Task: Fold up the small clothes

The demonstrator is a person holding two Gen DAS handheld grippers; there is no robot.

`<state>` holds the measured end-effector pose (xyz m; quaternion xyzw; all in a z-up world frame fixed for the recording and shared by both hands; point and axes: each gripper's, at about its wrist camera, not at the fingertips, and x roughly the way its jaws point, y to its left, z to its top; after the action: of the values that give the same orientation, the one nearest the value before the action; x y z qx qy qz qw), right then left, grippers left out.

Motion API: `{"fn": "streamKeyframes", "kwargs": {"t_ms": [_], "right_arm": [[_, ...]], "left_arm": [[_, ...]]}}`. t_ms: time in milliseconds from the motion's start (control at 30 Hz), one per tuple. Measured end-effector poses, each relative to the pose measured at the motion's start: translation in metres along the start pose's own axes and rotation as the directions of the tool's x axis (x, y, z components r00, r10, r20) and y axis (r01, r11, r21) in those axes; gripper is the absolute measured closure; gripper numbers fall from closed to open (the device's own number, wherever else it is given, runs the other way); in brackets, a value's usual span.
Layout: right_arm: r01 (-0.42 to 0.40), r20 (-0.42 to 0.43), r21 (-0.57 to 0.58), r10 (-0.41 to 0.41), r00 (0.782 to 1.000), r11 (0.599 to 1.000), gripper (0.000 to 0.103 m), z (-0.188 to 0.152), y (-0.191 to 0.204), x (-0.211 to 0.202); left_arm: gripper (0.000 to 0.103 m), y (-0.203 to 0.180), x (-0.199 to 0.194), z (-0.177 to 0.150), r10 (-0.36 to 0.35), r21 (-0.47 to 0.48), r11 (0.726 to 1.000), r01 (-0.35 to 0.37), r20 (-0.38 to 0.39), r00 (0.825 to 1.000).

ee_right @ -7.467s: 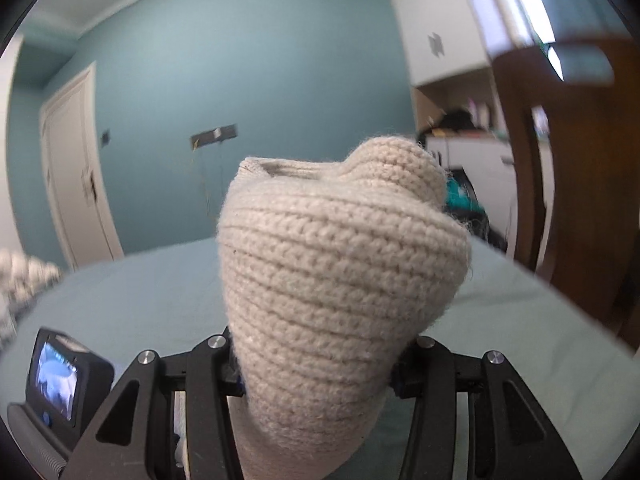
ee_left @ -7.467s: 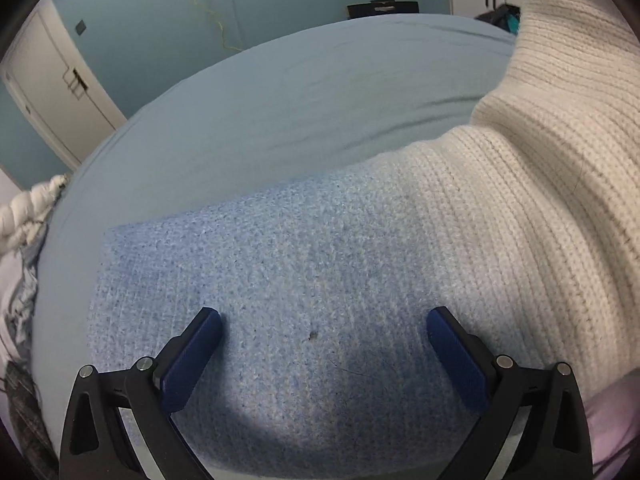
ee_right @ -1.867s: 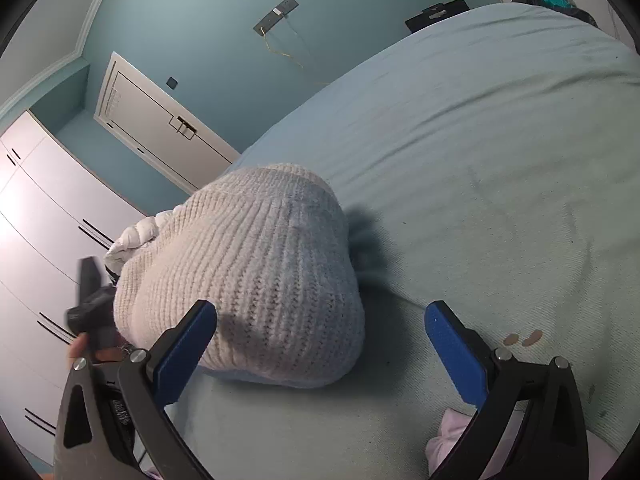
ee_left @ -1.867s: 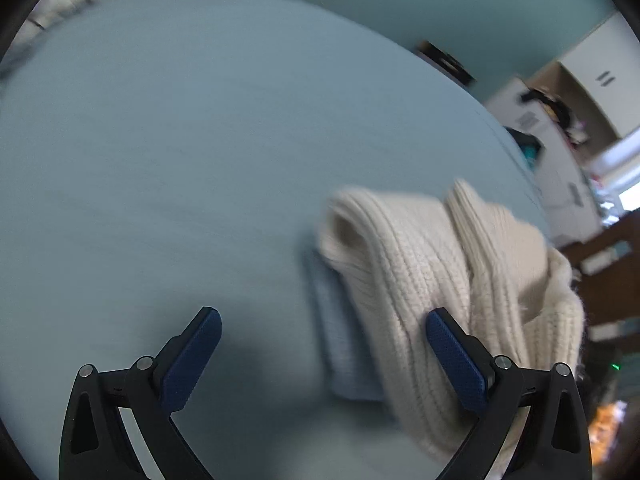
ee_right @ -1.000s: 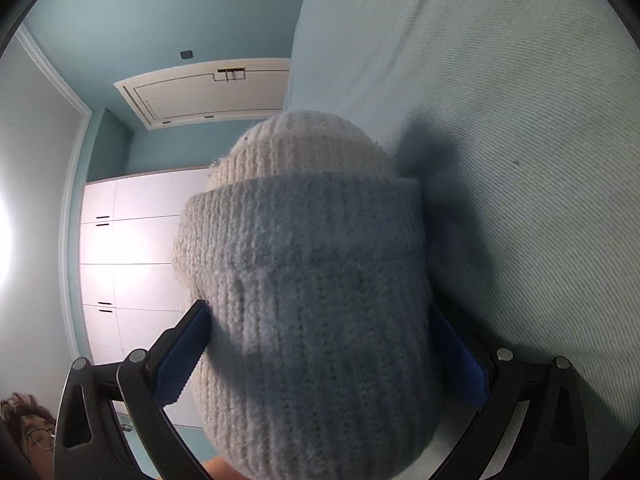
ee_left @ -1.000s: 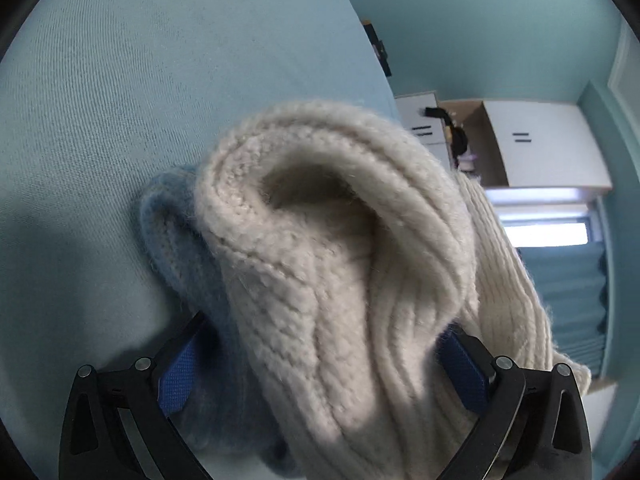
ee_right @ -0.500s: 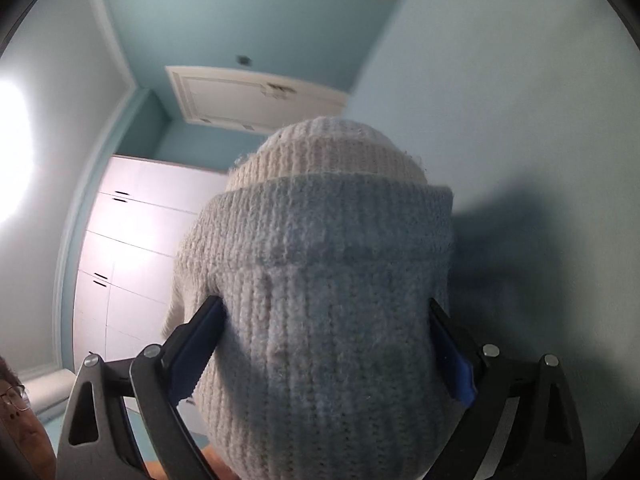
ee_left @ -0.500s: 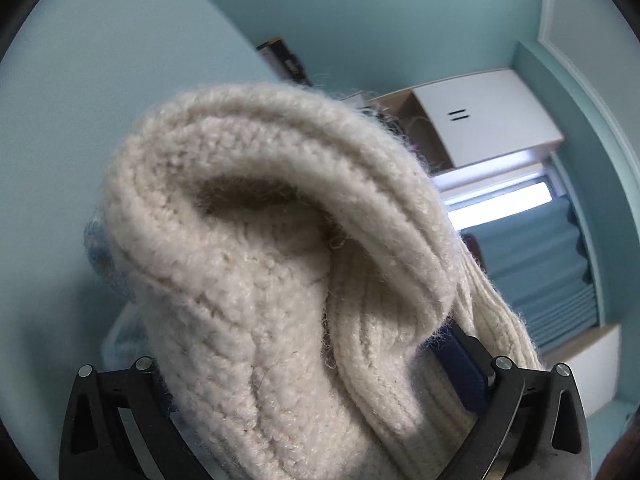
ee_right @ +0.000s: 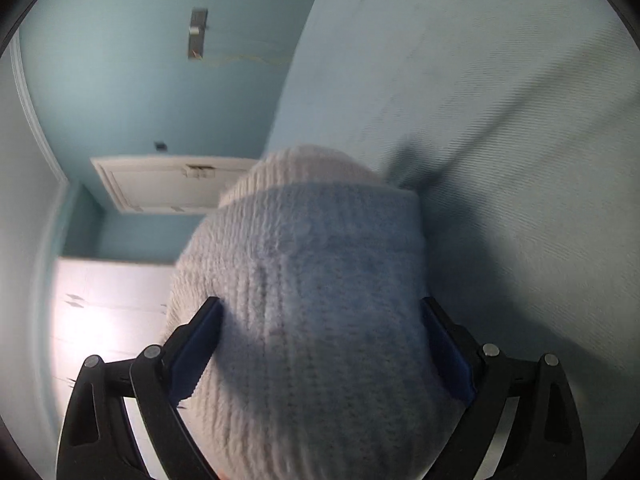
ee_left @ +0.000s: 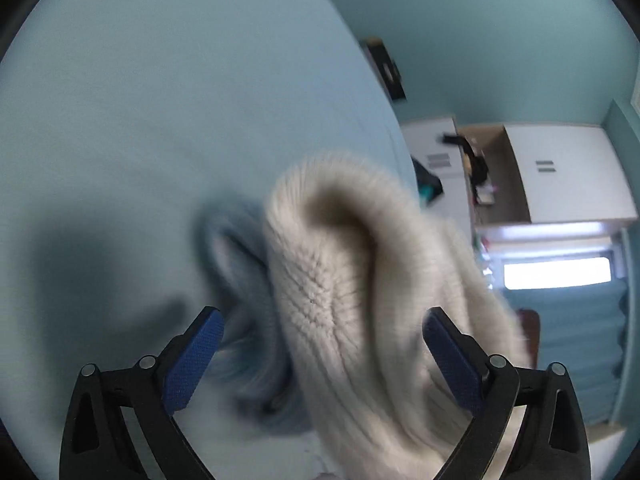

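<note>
Bracketing the folded knit bundle [ee_right: 316, 300] without clear contact, the right gripper [ee_right: 320, 344] has wide-spread fingers; the left gripper [ee_left: 320, 344] likewise gapes beside its cream fold [ee_left: 360, 304]. Unpinched, the bundle could unroll onto the bed [ee_left: 140, 120].

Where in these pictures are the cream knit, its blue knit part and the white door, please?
cream knit [ee_left: 340, 280]: left wrist view, ribbed outer fold.
blue knit part [ee_right: 320, 280]: right wrist view, middle.
white door [ee_right: 160, 184]: right wrist view, panel.
</note>
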<state>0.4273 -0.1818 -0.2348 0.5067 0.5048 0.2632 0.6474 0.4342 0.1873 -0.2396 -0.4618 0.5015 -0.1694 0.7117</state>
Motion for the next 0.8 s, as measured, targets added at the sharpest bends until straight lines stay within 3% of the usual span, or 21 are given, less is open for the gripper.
{"fn": "streamKeyframes", "kwargs": {"t_ms": [33,100,167,200,233,267,333,400,433,467,500,533,600,633,700,800], "right_arm": [[0.005,0.023,-0.028,-0.005,1.000,1.000,0.009,-0.004,0.009,-0.010],[0.049,0.086,-0.129,-0.038,0.996,0.990,0.009,-0.016,0.037,-0.029],[0.121,0.174,-0.225,-0.083,0.981,0.967,0.009,-0.031,0.064,-0.043],[0.201,0.239,-0.287,-0.133,0.962,0.937,0.009,-0.042,0.085,-0.047],[0.284,0.295,-0.309,-0.193,0.936,0.908,0.008,-0.046,0.097,-0.045],[0.380,0.354,-0.312,-0.264,0.897,0.871,0.008,-0.053,0.108,-0.044],[0.493,0.431,-0.371,-0.324,0.842,0.787,0.008,-0.065,0.130,-0.029],[0.609,0.494,-0.395,-0.401,0.772,0.688,0.008,-0.074,0.133,-0.019],[0.641,0.504,-0.412,-0.423,0.753,0.648,0.008,-0.078,0.134,-0.009],[0.650,0.496,-0.430,-0.438,0.750,0.626,0.008,-0.079,0.132,-0.006],[0.655,0.485,-0.438,-0.452,0.749,0.615,0.008,-0.079,0.123,-0.008],[0.665,0.475,-0.444,-0.471,0.743,0.601,0.008,-0.081,0.117,-0.001],[0.703,0.467,-0.451,-0.525,0.711,0.550,0.009,-0.085,0.108,0.009],[0.704,0.470,-0.457,-0.524,0.710,0.544,0.009,-0.082,0.108,0.011],[0.701,0.481,-0.458,-0.511,0.712,0.546,0.001,-0.082,0.100,0.008],[0.654,0.416,-0.475,-0.504,0.757,0.589,0.001,-0.079,0.091,0.002]], "left_arm": [[0.003,-0.011,-0.022,0.000,0.048,0.040,0.998,-0.050,0.040,0.998],[0.003,-0.050,-0.060,-0.009,0.167,0.184,0.964,-0.191,0.138,0.976],[0.002,-0.099,-0.087,-0.026,0.235,0.335,0.889,-0.313,0.254,0.938],[0.001,-0.124,-0.094,-0.042,0.243,0.402,0.845,-0.353,0.299,0.923],[0.001,-0.141,-0.097,-0.053,0.235,0.450,0.816,-0.364,0.317,0.919],[0.001,-0.159,-0.095,-0.066,0.224,0.506,0.778,-0.372,0.330,0.917],[0.001,-0.190,-0.080,-0.091,0.230,0.591,0.689,-0.419,0.371,0.900],[0.001,-0.221,-0.050,-0.100,0.287,0.637,0.570,-0.519,0.437,0.852],[0.001,-0.225,-0.035,-0.105,0.320,0.646,0.515,-0.564,0.465,0.825],[0.001,-0.230,-0.019,-0.105,0.355,0.643,0.475,-0.601,0.485,0.799],[0.001,-0.228,-0.004,-0.108,0.389,0.632,0.456,-0.627,0.492,0.779],[0.001,-0.226,0.004,-0.105,0.419,0.620,0.458,-0.637,0.481,0.770],[0.000,-0.201,0.016,-0.092,0.517,0.547,0.473,-0.691,0.463,0.720],[0.000,-0.184,0.020,-0.080,0.548,0.506,0.512,-0.694,0.431,0.717],[0.000,-0.143,0.024,-0.062,0.540,0.414,0.670,-0.616,0.299,0.787],[0.000,-0.080,0.020,-0.038,0.408,0.233,0.875,-0.425,0.119,0.905]]}}
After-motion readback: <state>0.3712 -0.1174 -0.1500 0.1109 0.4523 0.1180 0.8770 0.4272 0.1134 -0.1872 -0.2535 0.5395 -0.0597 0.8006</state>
